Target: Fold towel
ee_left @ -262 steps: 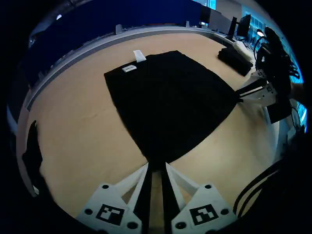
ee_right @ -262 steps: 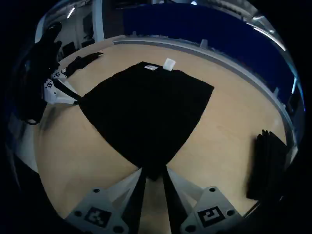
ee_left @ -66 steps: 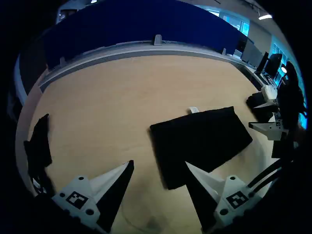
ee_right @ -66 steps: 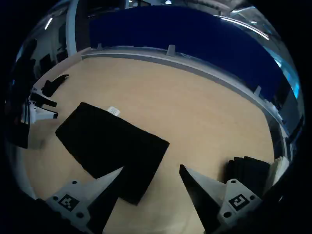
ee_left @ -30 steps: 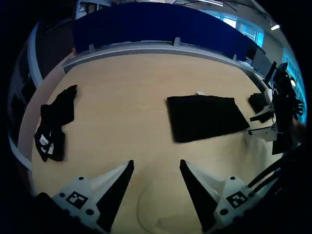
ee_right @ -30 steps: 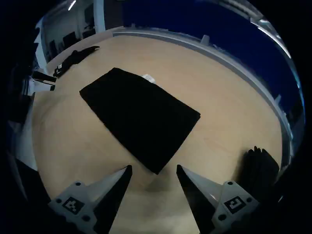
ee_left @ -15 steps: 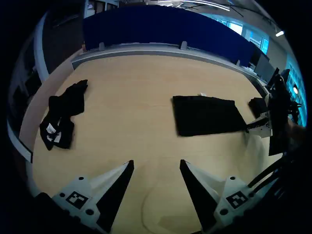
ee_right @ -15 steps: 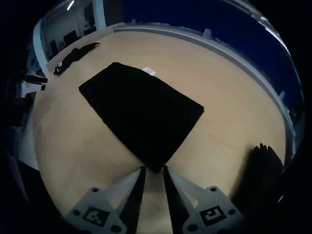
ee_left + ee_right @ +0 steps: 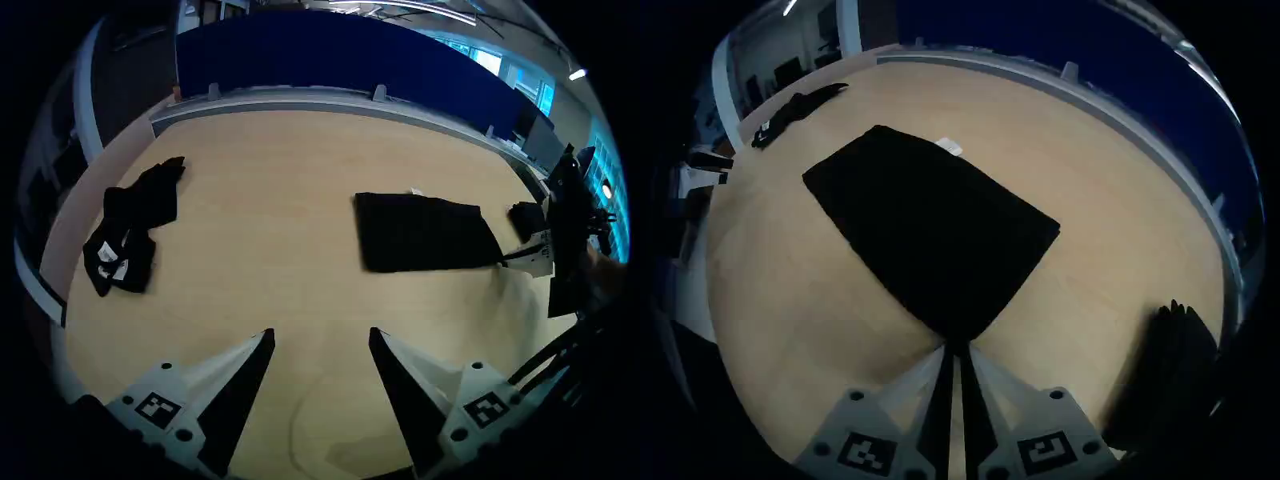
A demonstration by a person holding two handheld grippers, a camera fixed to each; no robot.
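A black towel point(image 9: 932, 224), folded into a rectangle with a white label point(image 9: 948, 146) at its far edge, lies flat on the wooden table. My right gripper point(image 9: 958, 346) is shut on its nearest corner. In the left gripper view the towel point(image 9: 420, 232) lies to the right of centre, and the right gripper point(image 9: 520, 258) pinches its right corner. My left gripper point(image 9: 320, 340) hovers open over bare table, well short of the towel, with nothing between its fingers. It also appears at the far left edge as the left gripper point(image 9: 708, 164) in the right gripper view.
A crumpled pile of black cloth point(image 9: 132, 224) lies near the table's left edge. A stack of folded black towels point(image 9: 1168, 368) sits to the right of my right gripper. A blue partition point(image 9: 336, 56) runs along the table's far side.
My right gripper came down to the towel's near corner and shut on it. My left gripper stayed open and barely moved.
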